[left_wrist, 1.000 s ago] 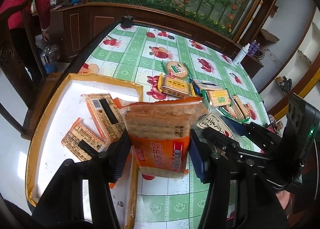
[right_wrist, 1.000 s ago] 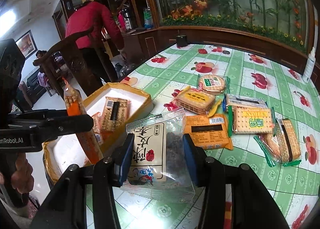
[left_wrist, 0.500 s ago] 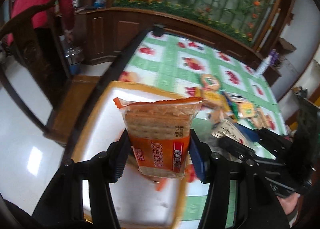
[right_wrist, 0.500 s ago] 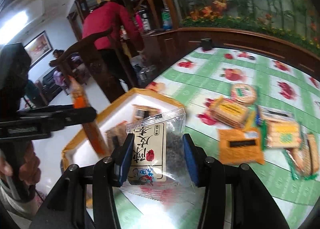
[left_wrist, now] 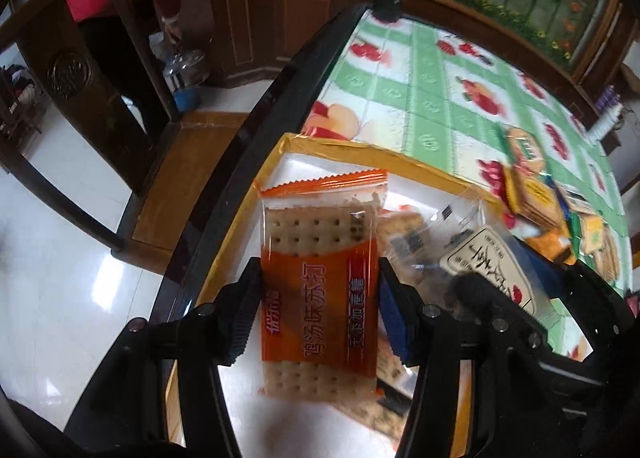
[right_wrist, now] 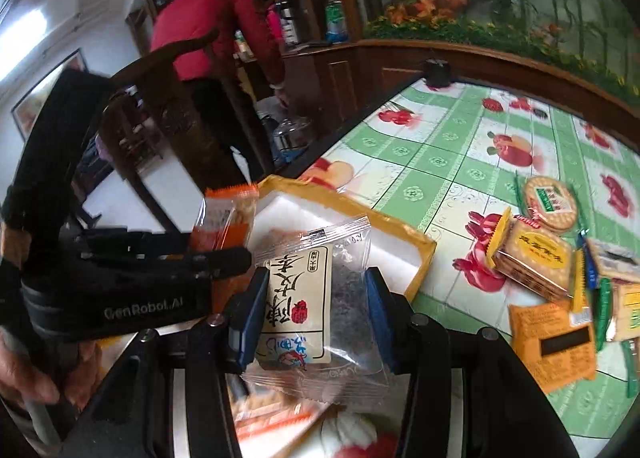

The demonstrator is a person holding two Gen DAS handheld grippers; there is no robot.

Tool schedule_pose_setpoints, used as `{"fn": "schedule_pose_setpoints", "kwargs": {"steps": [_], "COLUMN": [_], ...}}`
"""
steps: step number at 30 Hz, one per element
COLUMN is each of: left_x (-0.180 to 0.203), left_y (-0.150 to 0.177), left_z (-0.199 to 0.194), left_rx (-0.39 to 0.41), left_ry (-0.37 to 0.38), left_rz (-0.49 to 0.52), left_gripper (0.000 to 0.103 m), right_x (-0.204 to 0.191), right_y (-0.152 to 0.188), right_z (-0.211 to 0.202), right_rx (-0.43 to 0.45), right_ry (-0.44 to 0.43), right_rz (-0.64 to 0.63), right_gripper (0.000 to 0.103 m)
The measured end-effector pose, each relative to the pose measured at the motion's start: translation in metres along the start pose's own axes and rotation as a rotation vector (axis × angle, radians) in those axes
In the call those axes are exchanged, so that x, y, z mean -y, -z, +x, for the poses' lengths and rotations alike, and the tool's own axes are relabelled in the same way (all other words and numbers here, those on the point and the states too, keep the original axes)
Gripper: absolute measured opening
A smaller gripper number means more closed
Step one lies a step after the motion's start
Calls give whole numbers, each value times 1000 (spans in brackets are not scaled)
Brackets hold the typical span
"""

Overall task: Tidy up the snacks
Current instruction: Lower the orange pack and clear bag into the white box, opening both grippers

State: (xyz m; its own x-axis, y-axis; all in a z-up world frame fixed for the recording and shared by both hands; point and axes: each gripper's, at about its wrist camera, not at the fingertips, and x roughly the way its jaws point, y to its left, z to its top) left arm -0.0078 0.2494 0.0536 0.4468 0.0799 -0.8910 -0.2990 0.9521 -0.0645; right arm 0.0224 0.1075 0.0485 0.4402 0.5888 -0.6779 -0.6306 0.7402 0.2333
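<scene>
person in red (right_wrist: 208, 25) bent at cabinet | dark wooden chair (left_wrist: 72, 69) | possibly thermos (right_wrist: 289, 23) on counter

Orange cracker packet (left_wrist: 320, 290); yellow-rimmed white box (right_wrist: 420, 254); green-checked, fruit-printed tablecloth (right_wrist: 460, 145).

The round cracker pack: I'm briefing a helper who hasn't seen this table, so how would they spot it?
On the green fruit-print tablecloth, find the loose heap of snack packs to the right of the yellow-rimmed box. The round cracker pack lies at the heap's far edge, the only disc-shaped one among rectangular packs.
</scene>
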Motion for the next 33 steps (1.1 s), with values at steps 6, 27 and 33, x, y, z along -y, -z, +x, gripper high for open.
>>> {"fn": "schedule_pose_setpoints", "kwargs": {"steps": [6, 27, 33], "left_x": [-5, 23, 47], "left_y": [-2, 20, 28], "left_z": [20, -36, -45], "left_rx": [-51, 128, 128], "left_ry": [17, -33, 3], "left_rz": [-18, 37, 74], "left_gripper": [61, 81, 81], "right_x": [11, 29, 53], "right_y": [-2, 14, 30], "right_z": [14, -62, -84], "right_rx": [12, 105, 108], "right_ry": [-1, -3, 35], "right_rz": [55, 65, 93], "right_gripper": [60, 71, 72]}}
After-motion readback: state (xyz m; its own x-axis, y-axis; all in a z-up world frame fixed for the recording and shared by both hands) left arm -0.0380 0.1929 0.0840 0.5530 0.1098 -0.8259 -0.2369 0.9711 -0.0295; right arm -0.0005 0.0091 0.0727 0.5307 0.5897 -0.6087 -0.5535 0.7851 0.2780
